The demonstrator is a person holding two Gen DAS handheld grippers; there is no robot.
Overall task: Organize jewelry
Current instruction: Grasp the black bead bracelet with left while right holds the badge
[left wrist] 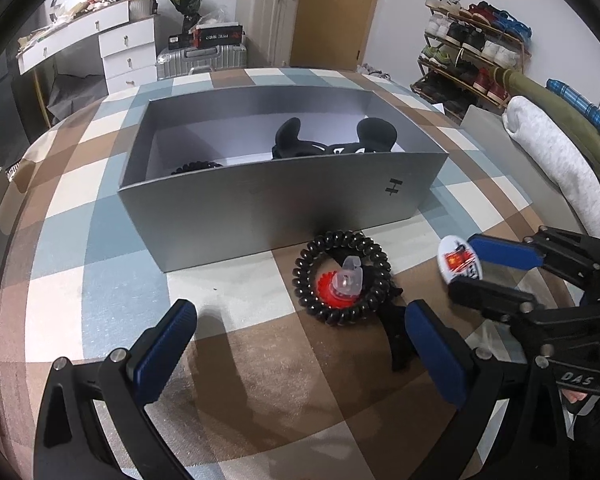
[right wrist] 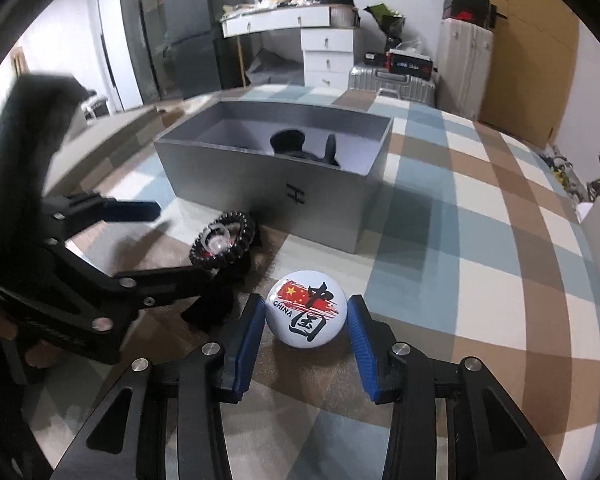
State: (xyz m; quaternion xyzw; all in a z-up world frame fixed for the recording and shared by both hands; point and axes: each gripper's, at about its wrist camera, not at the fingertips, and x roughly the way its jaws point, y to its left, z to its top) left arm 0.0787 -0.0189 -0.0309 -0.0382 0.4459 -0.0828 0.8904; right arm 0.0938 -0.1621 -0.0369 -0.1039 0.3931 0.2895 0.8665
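Note:
A round white badge (right wrist: pixel 306 308) printed with a red flag and "CHINA" lies on the checked tablecloth (right wrist: pixel 480 240). My right gripper (right wrist: pixel 306 314) is shut on it, a blue pad against each side edge. In the left wrist view the same badge (left wrist: pixel 458 262) shows at the tips of the right gripper (left wrist: pixel 470 268). A black spiral hair tie (left wrist: pixel 342 276) rings a red-and-clear plastic piece (left wrist: pixel 346 282) in front of the grey box (left wrist: pixel 284 200). My left gripper (left wrist: pixel 300 332) stands wide open just short of the tie, with nothing between its fingers.
The open grey box (right wrist: pixel 260 188) holds a black eared headband (left wrist: pixel 336 140) and another black spiral tie (left wrist: pixel 196 167). A black clip-like piece (left wrist: pixel 398 344) lies beside the tie. A white rolled cloth (left wrist: pixel 556 160) lies at the table's right edge.

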